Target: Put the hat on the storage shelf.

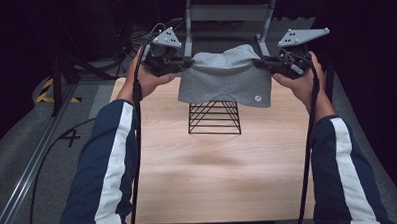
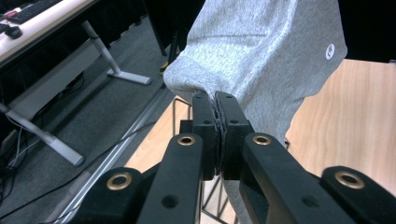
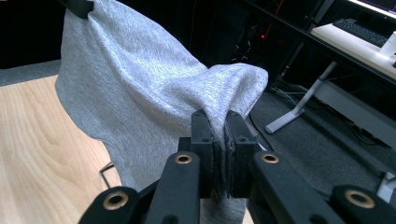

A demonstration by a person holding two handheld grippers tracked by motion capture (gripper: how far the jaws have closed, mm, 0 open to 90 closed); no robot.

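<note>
Grey garment [image 1: 225,81], logo [image 2: 330,51] leftward.

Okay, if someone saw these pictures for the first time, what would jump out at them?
A grey garment hangs stretched in the air between the left gripper and the right gripper, over the far end of the wooden table. Each gripper's fingers are clamped on a bunched edge of the fabric. Beneath it stands a black wire rack.
</note>
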